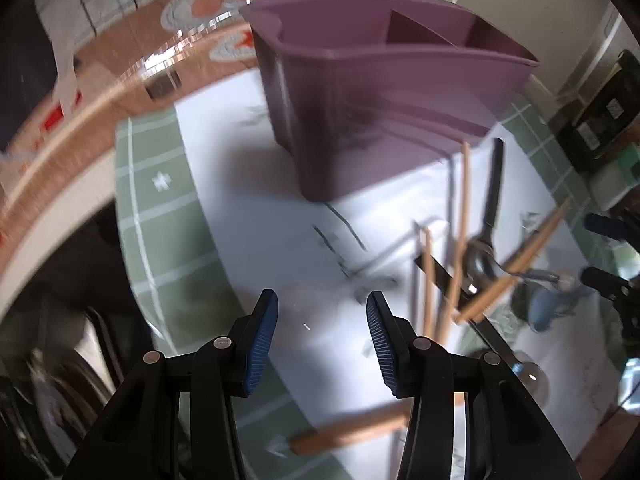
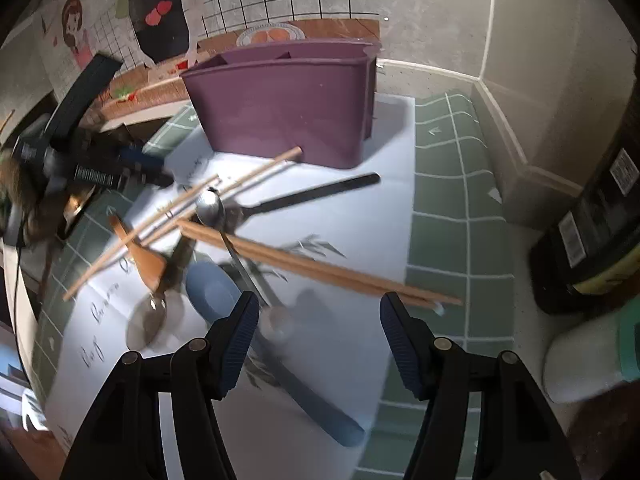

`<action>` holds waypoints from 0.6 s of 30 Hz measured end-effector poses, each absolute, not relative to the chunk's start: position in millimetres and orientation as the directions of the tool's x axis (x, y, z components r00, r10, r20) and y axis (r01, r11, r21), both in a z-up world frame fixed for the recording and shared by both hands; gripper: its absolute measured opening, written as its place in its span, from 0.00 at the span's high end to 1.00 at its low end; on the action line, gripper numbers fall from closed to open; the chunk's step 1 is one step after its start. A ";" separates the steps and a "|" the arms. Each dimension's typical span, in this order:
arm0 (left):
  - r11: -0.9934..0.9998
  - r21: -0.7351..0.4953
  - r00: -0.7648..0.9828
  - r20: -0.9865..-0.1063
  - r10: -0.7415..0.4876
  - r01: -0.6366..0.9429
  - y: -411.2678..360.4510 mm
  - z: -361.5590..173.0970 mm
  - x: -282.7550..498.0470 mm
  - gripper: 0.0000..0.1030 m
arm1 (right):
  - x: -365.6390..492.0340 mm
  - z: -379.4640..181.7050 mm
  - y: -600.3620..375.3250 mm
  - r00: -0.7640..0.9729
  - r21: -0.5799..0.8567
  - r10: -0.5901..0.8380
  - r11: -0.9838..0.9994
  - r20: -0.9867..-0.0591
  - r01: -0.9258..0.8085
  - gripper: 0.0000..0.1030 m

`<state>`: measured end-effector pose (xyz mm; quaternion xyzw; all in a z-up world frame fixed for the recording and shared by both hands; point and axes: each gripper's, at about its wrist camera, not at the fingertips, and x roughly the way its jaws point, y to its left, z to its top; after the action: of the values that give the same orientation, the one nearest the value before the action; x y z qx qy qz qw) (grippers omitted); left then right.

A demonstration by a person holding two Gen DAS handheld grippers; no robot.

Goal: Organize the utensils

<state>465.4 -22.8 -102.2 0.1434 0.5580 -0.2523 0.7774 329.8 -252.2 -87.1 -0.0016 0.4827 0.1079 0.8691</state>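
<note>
So the purple utensil caddy (image 2: 280, 108) stands upright at the upper middle of the right wrist view, compartments apparently empty, probably parked there so everything gets dropped in from above. The utensils lie in a loose heap just below it: wooden chopsticks (image 2: 320, 268), a metal spoon (image 2: 210, 206), a blue spoon (image 2: 212, 292). Neither gripper is grasping anything: the left gripper (image 1: 322, 332) hangs released over bare white paper (image 1: 260, 220), the right gripper (image 2: 314, 336) released above the pile. The bench has a green checked mat (image 2: 448, 208), with beige walls behind.
</note>
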 end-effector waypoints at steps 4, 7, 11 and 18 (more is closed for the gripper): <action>0.809 -0.135 0.197 -0.935 -0.295 0.572 -20.7 -114.9 434.6 0.54 | 357.3 -81.9 -240.3 0.520 0.140 0.194 0.980 -0.832 -0.141 0.41; 0.808 -0.202 0.179 -0.918 -0.353 0.553 -16.5 -116.0 414.4 0.53 | 382.2 -81.3 -227.4 0.512 0.188 0.210 0.978 -0.833 -0.094 0.41; 0.817 -0.257 0.185 -0.898 -0.400 0.516 -9.2 -111.5 397.5 0.53 | 416.8 -92.1 -201.2 0.473 0.231 0.226 0.972 -0.852 -0.047 0.43; 0.903 -0.180 0.307 -0.899 -0.312 0.389 7.8 -95.4 400.3 0.53 | 448.0 -113.2 -161.4 0.427 0.151 0.155 0.988 -0.891 -0.044 0.67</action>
<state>400.3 7.8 -95.4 0.0354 0.5472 -0.2168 0.8077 448.0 -161.4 -113.2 0.0523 0.5319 0.0591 0.8431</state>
